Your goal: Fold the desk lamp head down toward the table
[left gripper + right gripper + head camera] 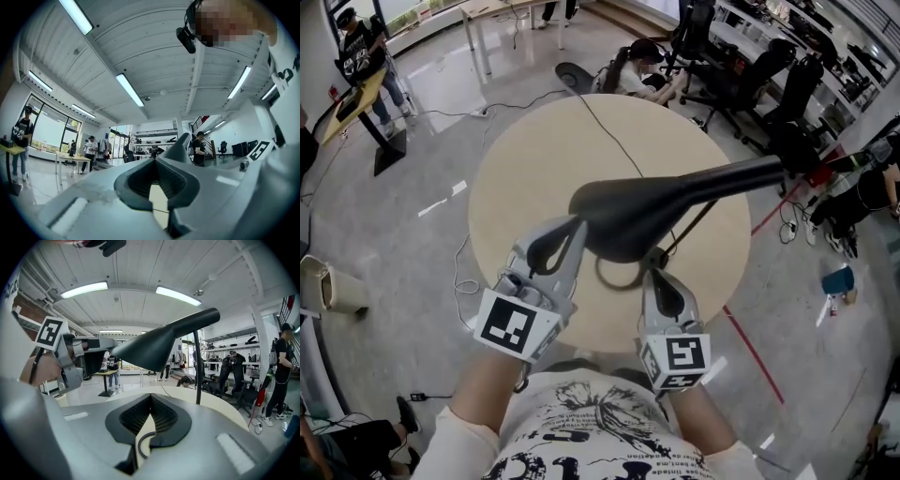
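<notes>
The lamp head point(628, 217) hangs raised over the middle of the table point(525, 169); the left gripper point(572, 230) at its 8 o'clock and the right gripper point(652, 272) at 6 o'clock are both closed and empty. I'd press its top downward slowly and evenly.

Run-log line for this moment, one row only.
lamp head: raised above table, not yet folded | left gripper: shut, empty, by head's tip | right gripper: shut, empty, below head

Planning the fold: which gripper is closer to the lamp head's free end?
The left gripper: its tip sits at the lamp head's free end. The right gripper is below the head.
</notes>
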Motion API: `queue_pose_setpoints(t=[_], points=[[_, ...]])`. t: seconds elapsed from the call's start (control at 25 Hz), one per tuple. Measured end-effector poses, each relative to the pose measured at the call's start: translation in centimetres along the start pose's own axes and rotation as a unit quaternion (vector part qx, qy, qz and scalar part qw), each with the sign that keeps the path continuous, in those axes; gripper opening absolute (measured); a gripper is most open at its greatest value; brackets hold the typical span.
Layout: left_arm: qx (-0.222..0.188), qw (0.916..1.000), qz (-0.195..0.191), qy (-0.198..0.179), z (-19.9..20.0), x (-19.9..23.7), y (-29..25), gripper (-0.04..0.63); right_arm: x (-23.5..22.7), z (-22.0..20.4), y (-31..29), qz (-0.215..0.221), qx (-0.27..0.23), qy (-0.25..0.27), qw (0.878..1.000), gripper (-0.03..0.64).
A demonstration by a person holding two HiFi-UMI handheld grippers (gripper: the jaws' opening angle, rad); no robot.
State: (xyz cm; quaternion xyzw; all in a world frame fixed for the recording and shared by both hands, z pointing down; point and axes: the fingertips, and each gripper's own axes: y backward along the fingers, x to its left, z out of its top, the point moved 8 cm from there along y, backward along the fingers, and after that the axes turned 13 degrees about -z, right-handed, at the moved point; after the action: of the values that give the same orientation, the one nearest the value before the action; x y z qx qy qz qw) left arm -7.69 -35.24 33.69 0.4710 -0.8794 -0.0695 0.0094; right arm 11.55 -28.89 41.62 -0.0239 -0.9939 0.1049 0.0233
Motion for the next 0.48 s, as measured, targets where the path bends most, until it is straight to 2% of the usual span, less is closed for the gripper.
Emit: queue_pose_setpoints(t=[0.2,0.48], points=[[0.030,0.9991,-0.016,0.027,-2.8,-0.3,-1.1,0.006,-0.1,-1.0,0.4,-0.010,0.013,0.003,1.000,0.009],[0.052,0.9965,-0.037,0.054,-6.2,-1.0,-2.8,0.006,-1.3,-2.1,0.7,-0.039,0.026,0.009,0.999,0.009]])
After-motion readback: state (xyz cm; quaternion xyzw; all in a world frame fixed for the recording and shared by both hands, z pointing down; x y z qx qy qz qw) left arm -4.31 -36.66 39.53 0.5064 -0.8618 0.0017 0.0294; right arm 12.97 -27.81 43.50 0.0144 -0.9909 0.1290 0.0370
